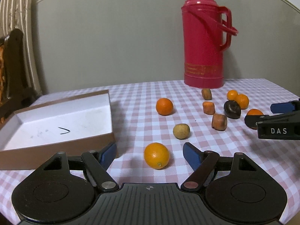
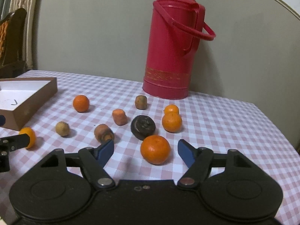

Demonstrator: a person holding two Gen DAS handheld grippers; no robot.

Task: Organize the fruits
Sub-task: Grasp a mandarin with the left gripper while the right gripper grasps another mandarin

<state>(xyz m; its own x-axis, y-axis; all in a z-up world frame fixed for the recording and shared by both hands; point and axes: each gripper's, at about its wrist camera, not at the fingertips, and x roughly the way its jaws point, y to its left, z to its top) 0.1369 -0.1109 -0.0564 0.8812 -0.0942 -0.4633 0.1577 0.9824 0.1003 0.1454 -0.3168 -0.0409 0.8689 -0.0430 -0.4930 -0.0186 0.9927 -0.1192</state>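
My left gripper (image 1: pixel 149 146) stands open with an orange (image 1: pixel 156 155) between its blue pads, and there is a gap on both sides. My right gripper (image 2: pixel 145 142) is open too, around another orange (image 2: pixel 155 149) that sits closer to the right pad without touching it. More oranges (image 1: pixel 164 106) (image 2: pixel 171 121) lie on the checked cloth. A brown box with a white inside (image 1: pixel 56 120) lies empty at the left. The right gripper's black body (image 1: pixel 277 125) shows at the right edge of the left wrist view.
A tall red thermos (image 1: pixel 204 46) stands at the back by the wall. Carrot pieces (image 2: pixel 119 116), a small potato (image 1: pixel 181 131) and a dark round fruit (image 2: pixel 143 126) lie scattered among the oranges. A wooden chair (image 1: pixel 11 71) stands off the table's left.
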